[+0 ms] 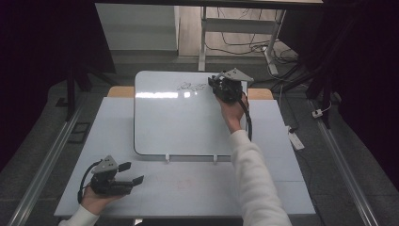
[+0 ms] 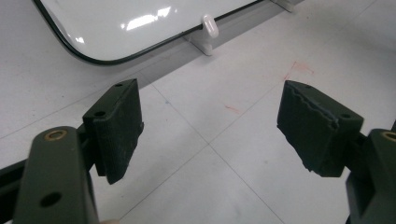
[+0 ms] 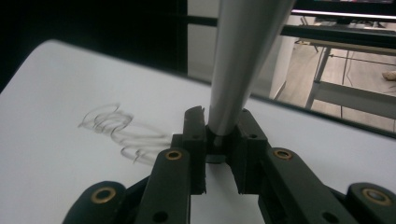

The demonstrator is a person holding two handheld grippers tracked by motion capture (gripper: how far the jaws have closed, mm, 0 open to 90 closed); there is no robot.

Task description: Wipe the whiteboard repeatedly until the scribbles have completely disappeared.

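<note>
Whiteboard (image 1: 179,122) lies tilted at the centre of the high view on the pale bench (image 1: 117,117), propped by two small white clips (image 1: 167,157) along its lower edge; a black rim borders it, as the left gripper view shows at upper left. Scribbled marker lines (image 1: 190,86) sit near its upper right corner. Right gripper (image 1: 221,87), upper centre-right of the high view, is held over that corner beside the scribble; in the right gripper view its jaws are clamped on a grey marker (image 3: 238,60) that rises up the frame. Left gripper (image 1: 131,173), lower left of the high view, rests on the bench well apart from the whiteboard, jaws spread wide with nothing between them.
</note>
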